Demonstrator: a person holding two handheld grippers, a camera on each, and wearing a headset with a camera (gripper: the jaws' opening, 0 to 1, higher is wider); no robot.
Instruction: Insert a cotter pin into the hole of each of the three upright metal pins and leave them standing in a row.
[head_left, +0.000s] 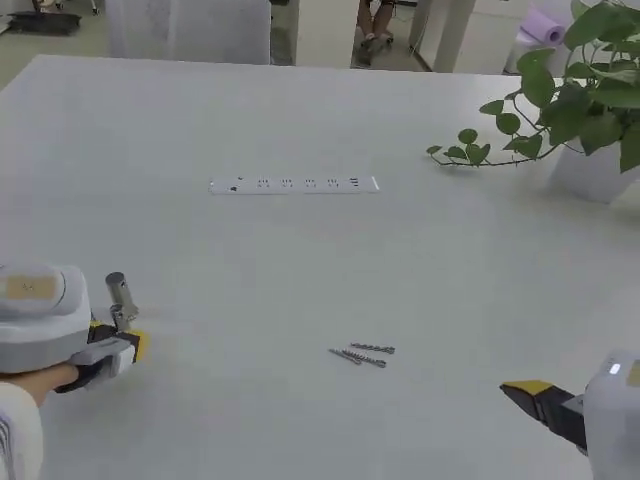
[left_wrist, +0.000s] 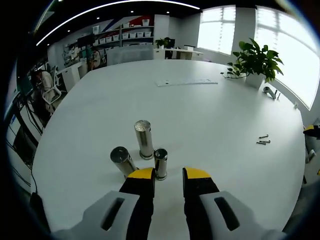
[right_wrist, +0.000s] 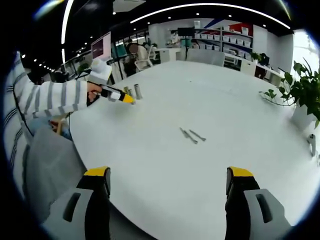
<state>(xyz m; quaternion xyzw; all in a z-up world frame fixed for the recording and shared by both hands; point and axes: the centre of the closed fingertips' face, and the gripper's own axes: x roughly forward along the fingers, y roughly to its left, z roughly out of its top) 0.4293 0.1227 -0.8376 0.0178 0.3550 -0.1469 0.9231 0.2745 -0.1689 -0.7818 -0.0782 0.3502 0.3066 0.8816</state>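
Three cotter pins (head_left: 362, 353) lay loose on the table (head_left: 450, 260), on the person's side of the power strip (head_left: 293, 184) and below its right end, their long axes running roughly parallel to the strip. The three metal pins (left_wrist: 143, 139) stood upright in a tight cluster rather than a row, also on the person's side of the strip but well out past its left end. The left gripper (left_wrist: 169, 176) sat right at them, its jaws partly apart and holding nothing, with the nearest metal pin just ahead of the tip of one jaw. The right gripper (right_wrist: 169, 172) hovered past the strip's right end, on the person's side of it, jaws spread wide and empty. In the right gripper view the cotter pins lay ahead of it, between the lines of the two jaws and slanted across its aim. Judging from the head view, the right gripper was the nearer to the cotter pins, so picking one up would likely fall to it, and it would probably need to turn so the jaws closed across a cotter pin's length.
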